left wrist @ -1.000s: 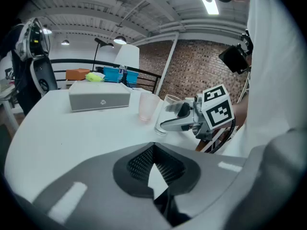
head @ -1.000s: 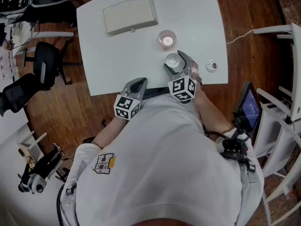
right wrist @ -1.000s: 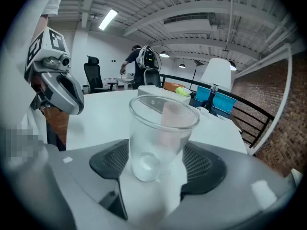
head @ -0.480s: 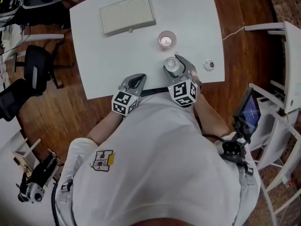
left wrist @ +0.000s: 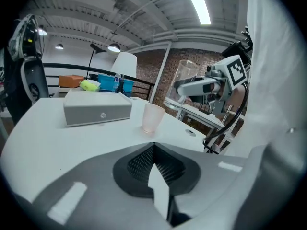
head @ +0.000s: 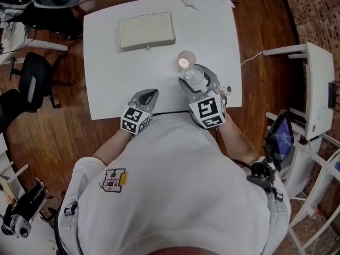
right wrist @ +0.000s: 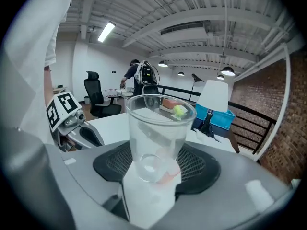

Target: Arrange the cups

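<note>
A clear plastic cup (right wrist: 156,138) stands upright between my right gripper's (right wrist: 156,169) pads. Those jaws have just been closing on it, and the cup hangs above the white table (head: 111,73). In the head view the clear cup (head: 192,74) and right gripper (head: 194,77) sit just this side of a frosted pink cup (head: 184,61) that stands on the table. The left gripper view shows the pink cup (left wrist: 153,118) ahead and the lifted clear cup (left wrist: 186,80) to its right. My left gripper (head: 149,95) is shut and empty at the table's near edge.
A flat grey box (head: 146,30) lies at the table's far side. A small round object (head: 227,88) rests near the right edge. Office chairs (head: 33,81) stand left of the table, white shelving (head: 319,84) to the right, and a lamp (left wrist: 123,66) beyond the far end.
My right gripper closed on the clear cup and lifted it off the table, closer to the pink cup. The left gripper has stayed shut near the table edge.
</note>
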